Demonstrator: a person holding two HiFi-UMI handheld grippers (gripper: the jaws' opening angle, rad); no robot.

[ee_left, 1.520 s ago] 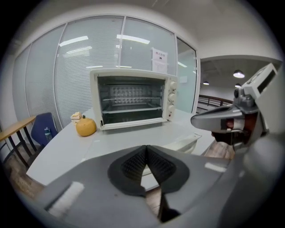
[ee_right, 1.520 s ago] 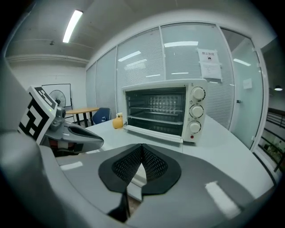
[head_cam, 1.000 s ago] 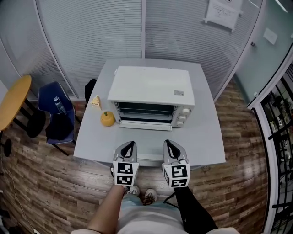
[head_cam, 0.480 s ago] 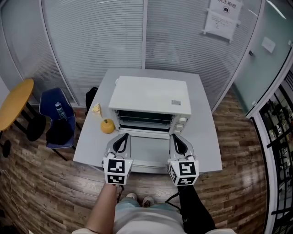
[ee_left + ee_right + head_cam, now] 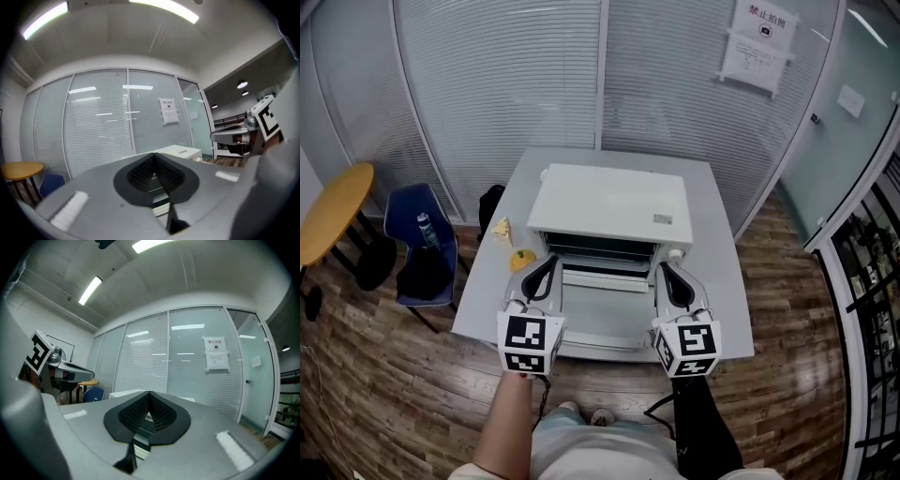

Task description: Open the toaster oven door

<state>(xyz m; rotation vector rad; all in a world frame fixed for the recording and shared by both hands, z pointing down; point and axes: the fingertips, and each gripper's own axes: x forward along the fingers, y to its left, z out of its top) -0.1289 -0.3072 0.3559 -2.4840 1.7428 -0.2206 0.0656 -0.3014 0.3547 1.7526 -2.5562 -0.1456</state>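
Note:
A white toaster oven (image 5: 609,202) stands on a grey table (image 5: 722,281), its glass door (image 5: 605,251) facing me and its bar handle (image 5: 605,277) low on the front. The door looks closed. My left gripper (image 5: 547,265) hovers at the oven's front left corner and my right gripper (image 5: 668,272) at its front right, both apart from the oven. In the left gripper view the left gripper (image 5: 153,157) is shut on nothing, with the oven (image 5: 180,151) ahead. The right gripper (image 5: 149,394) in its own view is likewise shut on nothing.
A yellow fruit (image 5: 521,256) and a pale wedge of food (image 5: 500,228) lie left of the oven. A blue chair (image 5: 417,244) and a round yellow table (image 5: 333,211) stand at the left. Glass walls with blinds (image 5: 506,84) close the back.
Both grippers have moved forward from the table's near edge up to the oven's front corners. The view has shifted forward with them. The oven has not moved.

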